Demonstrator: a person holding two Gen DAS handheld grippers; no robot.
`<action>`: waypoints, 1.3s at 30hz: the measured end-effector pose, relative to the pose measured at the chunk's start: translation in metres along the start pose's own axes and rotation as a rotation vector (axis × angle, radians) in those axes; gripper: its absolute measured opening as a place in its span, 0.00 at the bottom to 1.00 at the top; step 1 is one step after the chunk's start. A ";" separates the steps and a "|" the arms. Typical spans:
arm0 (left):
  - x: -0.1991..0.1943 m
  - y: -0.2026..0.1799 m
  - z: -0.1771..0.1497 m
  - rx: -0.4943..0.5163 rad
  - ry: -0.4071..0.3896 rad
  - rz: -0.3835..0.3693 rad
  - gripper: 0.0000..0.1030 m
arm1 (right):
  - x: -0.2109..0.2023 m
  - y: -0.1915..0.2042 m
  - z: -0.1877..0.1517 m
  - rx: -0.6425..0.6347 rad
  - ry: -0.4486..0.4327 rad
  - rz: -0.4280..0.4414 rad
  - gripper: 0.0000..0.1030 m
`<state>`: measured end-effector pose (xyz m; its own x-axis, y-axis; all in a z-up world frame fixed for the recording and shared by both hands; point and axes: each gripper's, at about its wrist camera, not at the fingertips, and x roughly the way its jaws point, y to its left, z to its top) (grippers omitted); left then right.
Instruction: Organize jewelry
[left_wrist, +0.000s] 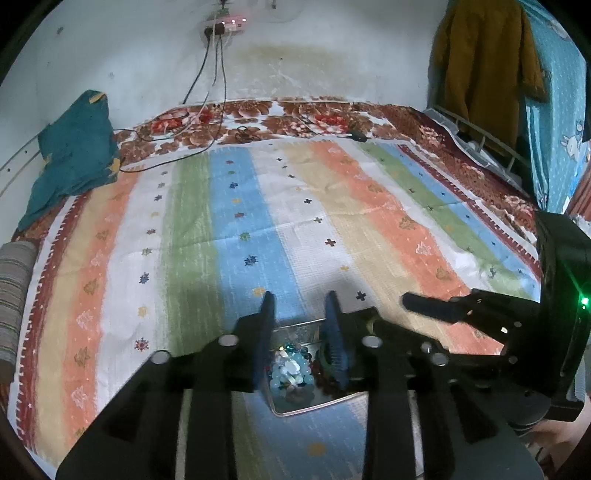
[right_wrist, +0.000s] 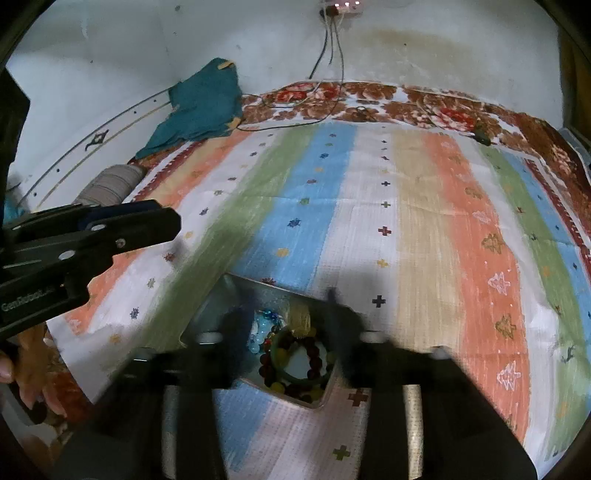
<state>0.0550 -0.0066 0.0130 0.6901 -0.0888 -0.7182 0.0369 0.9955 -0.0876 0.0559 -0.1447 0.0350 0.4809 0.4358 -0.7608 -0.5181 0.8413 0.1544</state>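
Observation:
A shiny metal box (left_wrist: 299, 406) lies on a striped bedsheet (left_wrist: 258, 221), holding a pale blue bead bracelet (left_wrist: 291, 373) with sequins and dark red beads. In the right wrist view the box (right_wrist: 218, 295) holds a green bangle (right_wrist: 295, 374), a dark red and yellow bead bracelet (right_wrist: 314, 363) and pale blue beads (right_wrist: 258, 332). My left gripper (left_wrist: 301, 306) is open and empty above the box. My right gripper (right_wrist: 284, 306) is open, blurred, over the box. It also shows in the left wrist view (left_wrist: 417, 301), to the right of the box.
A teal cloth (left_wrist: 74, 155) lies at the bed's far left corner, a striped roll (left_wrist: 13, 295) at the left edge. Cables (left_wrist: 207, 125) run from a wall socket onto the bed's far end. A brown garment (left_wrist: 484, 55) hangs at the right.

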 end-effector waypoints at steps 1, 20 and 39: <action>-0.001 0.001 -0.001 -0.004 -0.001 0.002 0.30 | -0.002 -0.001 0.000 0.006 -0.004 -0.004 0.47; -0.029 -0.002 -0.027 0.007 0.004 0.026 0.66 | -0.055 -0.009 -0.021 0.008 -0.080 -0.049 0.71; -0.047 -0.008 -0.050 0.031 -0.018 0.092 0.94 | -0.080 -0.006 -0.042 -0.013 -0.114 -0.050 0.94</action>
<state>-0.0141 -0.0121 0.0126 0.7043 0.0031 -0.7099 -0.0051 1.0000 -0.0007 -0.0086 -0.1979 0.0682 0.5833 0.4271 -0.6909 -0.4997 0.8593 0.1093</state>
